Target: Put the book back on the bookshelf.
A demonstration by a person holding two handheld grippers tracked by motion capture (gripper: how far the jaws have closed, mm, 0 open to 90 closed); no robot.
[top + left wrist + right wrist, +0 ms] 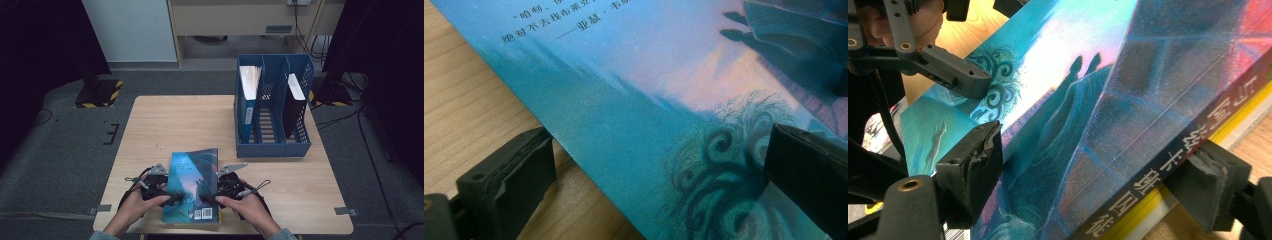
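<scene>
left gripper [167, 196] jaws spread wide, one above and one below the book's [192, 186] left edge — not pressing. right gripper [212, 192] jaws straddle the spine edge, one on the cover, one under; whether they press cannot be told. book lies at the table's [165, 120] near edge; blue file rack [272, 107] at the far right corner.
</scene>
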